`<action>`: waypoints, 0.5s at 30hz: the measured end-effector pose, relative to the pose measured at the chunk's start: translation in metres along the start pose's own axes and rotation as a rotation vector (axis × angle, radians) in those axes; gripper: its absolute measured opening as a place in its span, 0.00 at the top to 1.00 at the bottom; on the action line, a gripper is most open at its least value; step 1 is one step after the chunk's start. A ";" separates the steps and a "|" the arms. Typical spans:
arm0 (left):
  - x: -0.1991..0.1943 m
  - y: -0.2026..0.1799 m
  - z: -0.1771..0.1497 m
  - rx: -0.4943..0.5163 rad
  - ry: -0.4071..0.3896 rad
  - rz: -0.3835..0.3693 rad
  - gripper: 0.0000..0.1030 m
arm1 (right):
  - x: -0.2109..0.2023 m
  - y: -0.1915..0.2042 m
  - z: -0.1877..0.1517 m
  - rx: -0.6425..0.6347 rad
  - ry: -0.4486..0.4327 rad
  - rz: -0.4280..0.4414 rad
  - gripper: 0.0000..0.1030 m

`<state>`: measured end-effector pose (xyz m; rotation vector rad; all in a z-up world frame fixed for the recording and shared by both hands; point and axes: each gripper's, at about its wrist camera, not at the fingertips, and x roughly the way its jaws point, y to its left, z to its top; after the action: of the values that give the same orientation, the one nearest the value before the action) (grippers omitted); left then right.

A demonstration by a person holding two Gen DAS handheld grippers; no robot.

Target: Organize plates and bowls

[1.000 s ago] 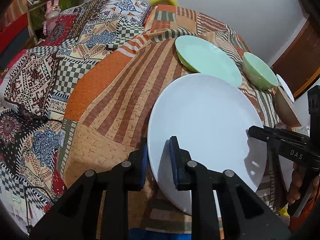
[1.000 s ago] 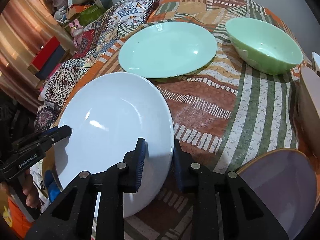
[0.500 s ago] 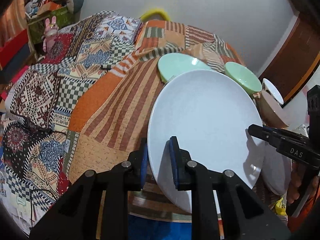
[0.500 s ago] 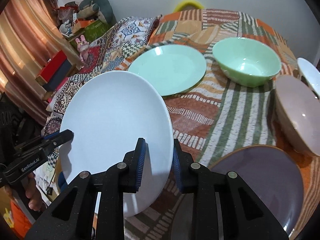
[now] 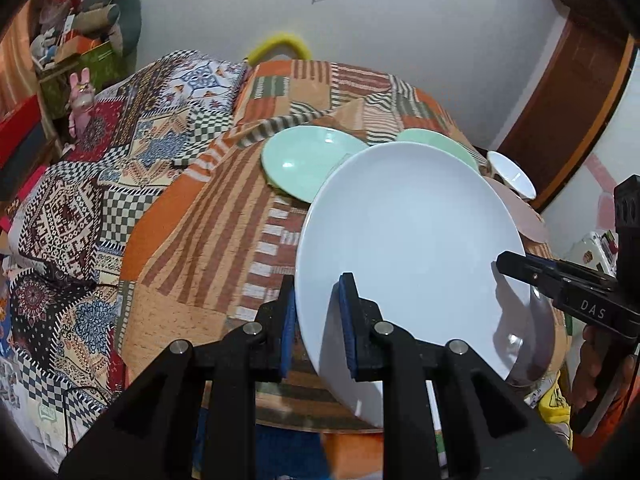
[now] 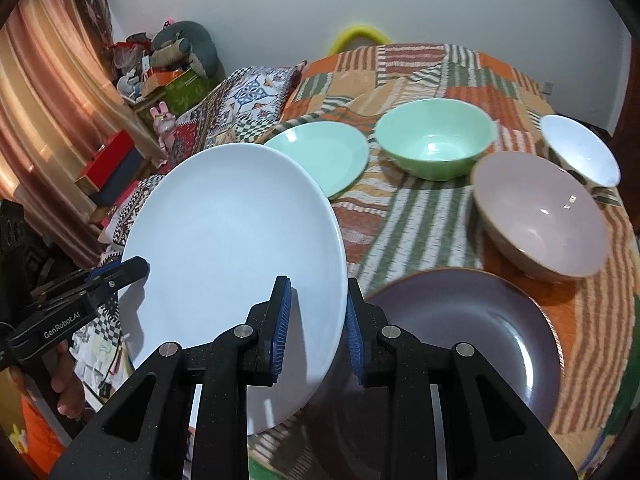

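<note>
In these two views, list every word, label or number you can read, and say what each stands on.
"DAS": on the right gripper, rest of the word hidden.
"GenRobot.AI": on the left gripper.
Boxes on the far shelf: print too small to read.
The plates and bowls carry no text.

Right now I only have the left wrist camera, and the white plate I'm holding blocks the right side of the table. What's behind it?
Observer: A dark purple plate lies flat just right of the held white plate.
Operator: Anything past that?
Observer: A pink bowl stands upright and empty beyond the purple plate.
Operator: And the green bowl?
Observer: The green bowl is empty too, and it stands beside the green plate.
</note>
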<state>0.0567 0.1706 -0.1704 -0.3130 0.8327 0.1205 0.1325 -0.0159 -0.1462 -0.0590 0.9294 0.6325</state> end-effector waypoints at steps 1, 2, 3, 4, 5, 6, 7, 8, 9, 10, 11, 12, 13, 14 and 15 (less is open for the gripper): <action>-0.001 -0.006 0.000 0.009 0.000 -0.003 0.81 | -0.004 -0.004 -0.002 0.007 -0.004 -0.002 0.77; -0.001 -0.009 0.000 0.016 0.000 -0.006 0.81 | -0.006 -0.008 -0.004 0.012 -0.005 -0.002 0.77; -0.002 -0.014 0.000 0.024 -0.001 -0.009 0.81 | -0.008 -0.011 -0.005 0.017 -0.006 -0.002 0.77; -0.003 -0.019 -0.001 0.032 0.000 -0.012 0.81 | -0.011 -0.015 -0.007 0.024 -0.009 -0.004 0.77; -0.003 -0.025 -0.001 0.041 0.002 -0.016 0.81 | -0.013 -0.019 -0.010 0.029 -0.011 -0.005 0.77; -0.003 -0.029 -0.001 0.046 0.004 -0.019 0.81 | -0.016 -0.023 -0.011 0.036 -0.013 -0.007 0.77; -0.002 -0.033 -0.001 0.052 0.008 -0.021 0.81 | -0.019 -0.028 -0.014 0.043 -0.017 -0.008 0.77; -0.001 -0.039 -0.001 0.060 0.012 -0.023 0.81 | -0.022 -0.031 -0.016 0.049 -0.019 -0.007 0.77; -0.001 -0.044 -0.002 0.068 0.014 -0.023 0.81 | -0.025 -0.035 -0.018 0.055 -0.021 -0.007 0.77; 0.000 -0.049 -0.002 0.075 0.017 -0.024 0.81 | -0.028 -0.039 -0.020 0.062 -0.023 -0.009 0.77; 0.001 -0.054 -0.003 0.083 0.021 -0.025 0.81 | -0.029 -0.043 -0.021 0.066 -0.025 -0.013 0.77; 0.002 -0.058 -0.003 0.091 0.024 -0.028 0.81 | -0.031 -0.047 -0.022 0.070 -0.027 -0.017 0.77; 0.003 -0.062 -0.004 0.097 0.028 -0.031 0.81 | -0.034 -0.049 -0.025 0.072 -0.028 -0.023 0.77; 0.005 -0.067 -0.004 0.103 0.032 -0.035 0.81 | -0.036 -0.052 -0.027 0.076 -0.031 -0.028 0.77; 0.006 -0.072 -0.005 0.110 0.036 -0.037 0.81 | -0.038 -0.056 -0.028 0.082 -0.034 -0.032 0.77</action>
<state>0.0740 0.1007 -0.1619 -0.2282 0.8658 0.0342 0.1249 -0.0886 -0.1463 0.0100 0.9185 0.5637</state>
